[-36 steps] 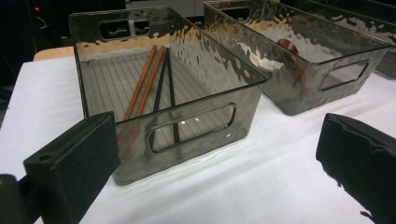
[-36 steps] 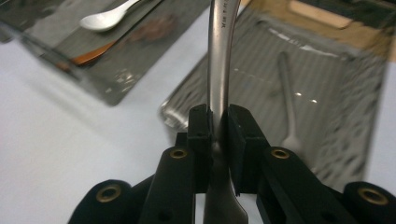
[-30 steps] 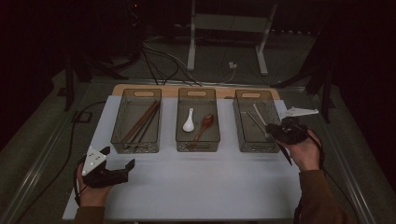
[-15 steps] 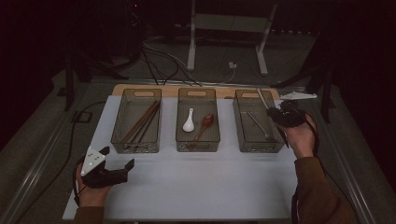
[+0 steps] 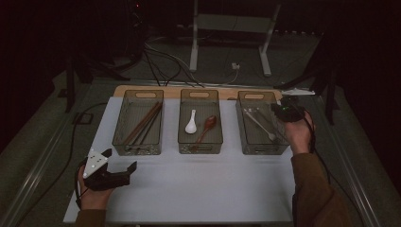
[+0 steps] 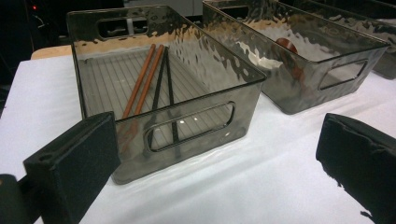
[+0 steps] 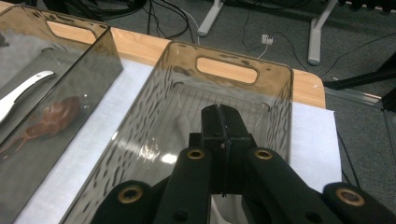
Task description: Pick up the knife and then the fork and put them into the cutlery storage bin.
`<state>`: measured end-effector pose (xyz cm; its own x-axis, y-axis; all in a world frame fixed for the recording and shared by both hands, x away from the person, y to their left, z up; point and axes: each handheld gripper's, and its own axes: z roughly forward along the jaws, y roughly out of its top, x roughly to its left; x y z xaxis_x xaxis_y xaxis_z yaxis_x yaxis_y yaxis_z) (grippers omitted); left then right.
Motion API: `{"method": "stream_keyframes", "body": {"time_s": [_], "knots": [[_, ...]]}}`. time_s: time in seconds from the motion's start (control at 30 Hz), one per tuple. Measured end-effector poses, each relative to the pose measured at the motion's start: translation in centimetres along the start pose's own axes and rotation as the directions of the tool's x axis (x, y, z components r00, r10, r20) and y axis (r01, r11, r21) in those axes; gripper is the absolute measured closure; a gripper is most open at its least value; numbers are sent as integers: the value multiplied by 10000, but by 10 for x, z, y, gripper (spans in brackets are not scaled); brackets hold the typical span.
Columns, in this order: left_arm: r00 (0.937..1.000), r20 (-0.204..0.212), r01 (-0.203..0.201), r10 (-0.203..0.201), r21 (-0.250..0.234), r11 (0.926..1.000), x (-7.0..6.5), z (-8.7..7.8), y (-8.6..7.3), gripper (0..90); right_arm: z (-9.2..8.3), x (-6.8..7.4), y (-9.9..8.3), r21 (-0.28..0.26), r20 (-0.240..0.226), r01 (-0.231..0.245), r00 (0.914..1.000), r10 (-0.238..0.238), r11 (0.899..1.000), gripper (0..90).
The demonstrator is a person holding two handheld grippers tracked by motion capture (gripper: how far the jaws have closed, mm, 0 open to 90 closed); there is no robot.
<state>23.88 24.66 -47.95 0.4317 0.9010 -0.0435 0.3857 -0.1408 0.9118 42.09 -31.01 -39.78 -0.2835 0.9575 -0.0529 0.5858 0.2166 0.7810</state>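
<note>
Three smoked clear plastic bins sit across the white desk; right gripper (image 5: 283,109), jaws together and empty, hovers over the right bin (image 5: 261,144) holding metal cutlery (image 5: 259,124). Left gripper (image 5: 116,166), jaws apart, rests near. Part the jaws before descending onto one handle.

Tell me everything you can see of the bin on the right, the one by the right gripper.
The right bin is a smoky see-through plastic box, rectangular, with a ribbed floor and a slot handle in its far wall. It stands upright on the white table cover, third in the row. Long pale metal utensils lie slantwise inside; their kind is unclear. The right gripper, jaws pressed together with nothing between them, hangs over its right rim.
</note>
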Motion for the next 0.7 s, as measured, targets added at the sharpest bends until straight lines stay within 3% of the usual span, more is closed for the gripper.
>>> {"method": "stream_keyframes", "body": {"time_s": [0.17, 0.33, 0.53, 0.7], "knots": [[10000, -44, 60, -61, -55, 10000, 2, -2, 0, 5, -3, 2, -8, -218, -456, -155, 9989, 145, 9996, 873], [10000, -83, 14, -15, -129, 9999, 1, -3, 2, 5, -10, 8, -20, -645, -1179, -134, 9930, 57, 9978, 541], [9999, -156, 10, -13, -231, 9997, 2, -5, 5, 5, -26, 18, -38, -1166, -1529, -179, 9882, -1, 9930, 194], [9997, -233, -62, 57, -250, 9997, 3, -6, 7, 5, -42, 23, -52, -1511, -1549, -223, 9879, -13, 9883, 73]]}}
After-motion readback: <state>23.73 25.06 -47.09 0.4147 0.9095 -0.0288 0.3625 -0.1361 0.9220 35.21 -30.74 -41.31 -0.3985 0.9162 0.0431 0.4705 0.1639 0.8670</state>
